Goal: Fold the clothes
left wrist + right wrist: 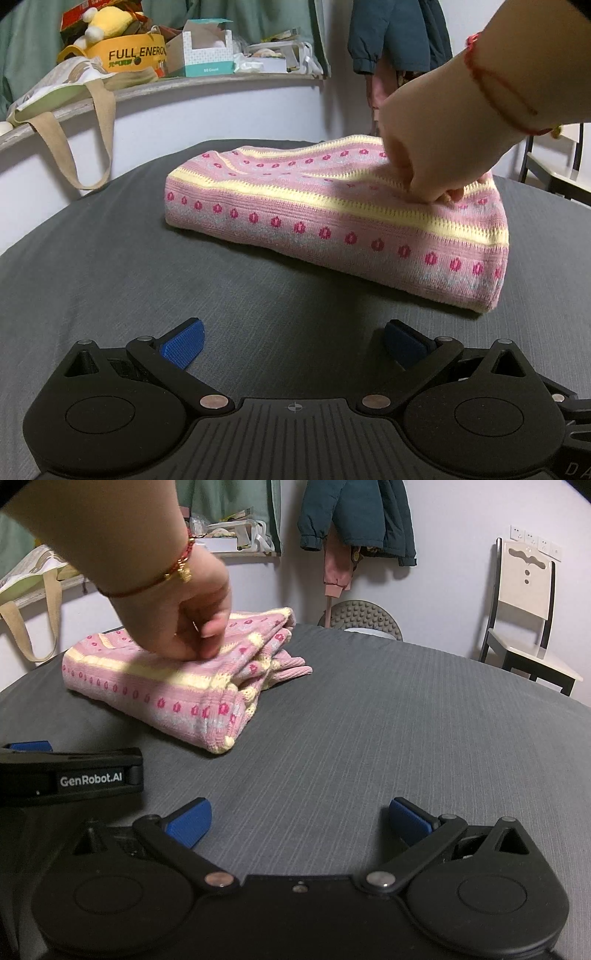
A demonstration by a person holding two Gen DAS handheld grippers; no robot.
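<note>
A folded pink knit garment (pixel 332 218) with yellow stripes and red dots lies on the grey table (pixel 184 280). A person's bare hand (pixel 436 147) with a red string bracelet presses on its top. My left gripper (pixel 293 341) rests on the table in front of the garment, open and empty. In the right wrist view the same garment (pixel 155 690) sits at the left with the hand (pixel 184 616) on it. My right gripper (pixel 300 821) lies open and empty on the table (pixel 369 720), with the left gripper's body (pixel 70 775) beside it at the left.
A shelf (pixel 184 83) behind the table holds a yellow box, a plush toy, a tissue box and a tote bag (pixel 70 122) hanging over its edge. Jackets (pixel 354 517) hang on the wall. A chair (pixel 524 620) stands at the right, a round ridged object (pixel 364 618) behind the table.
</note>
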